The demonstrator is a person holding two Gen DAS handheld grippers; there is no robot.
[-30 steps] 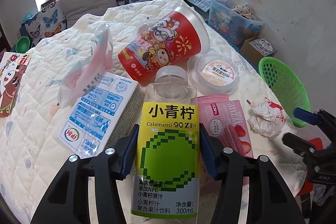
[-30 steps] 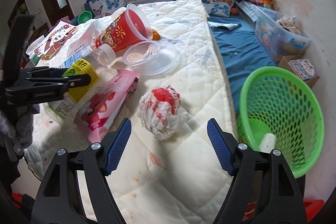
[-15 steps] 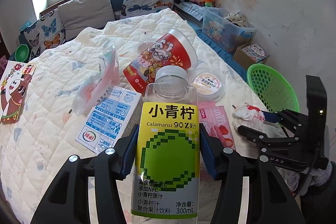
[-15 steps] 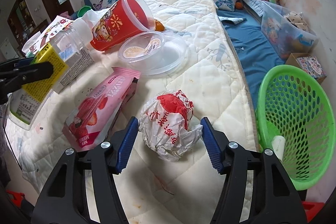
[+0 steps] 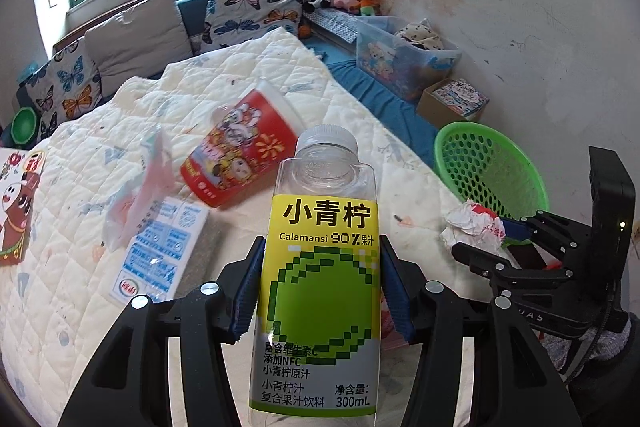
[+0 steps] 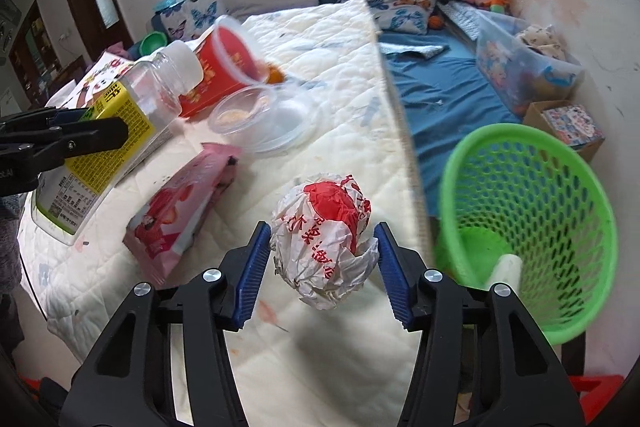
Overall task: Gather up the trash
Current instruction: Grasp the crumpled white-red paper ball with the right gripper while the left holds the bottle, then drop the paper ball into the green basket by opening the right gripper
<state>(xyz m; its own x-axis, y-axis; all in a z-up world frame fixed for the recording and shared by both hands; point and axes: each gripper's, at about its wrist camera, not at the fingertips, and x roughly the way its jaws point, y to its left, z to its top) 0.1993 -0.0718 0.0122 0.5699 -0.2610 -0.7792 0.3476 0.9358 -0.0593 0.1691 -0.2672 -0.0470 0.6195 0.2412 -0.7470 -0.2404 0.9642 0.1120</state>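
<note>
Two pieces of trash are clamped at once. The left gripper (image 5: 322, 287) squeezes an empty clear juice bottle (image 5: 320, 267) between its blue pads; the yellow-and-green label reads "小青柠", "Calamansi 90%" and "300mL", under a white cap. The bottle is held clear of the white quilted bed cover (image 6: 352, 75), cap tilted away from the camera. The right gripper (image 6: 320, 263) has just been closing, and its pads now pinch a crumpled white-and-red paper wrapper (image 6: 324, 239) printed with red Chinese characters too creased to read. Both grippers slant downward.

Relative to the wrapper: a pink strawberry snack packet (image 6: 180, 215) lies just to the left on the cover, a clear plastic tub with its lid (image 6: 260, 119) sits beyond, and a tipped red cartoon-printed cup (image 6: 224, 67) lies farther back. A green mesh basket (image 6: 532, 211) stands to the right, off the bed's edge. In the left view, a blue-and-white carton (image 5: 160, 251) lies left of the bottle.
</note>
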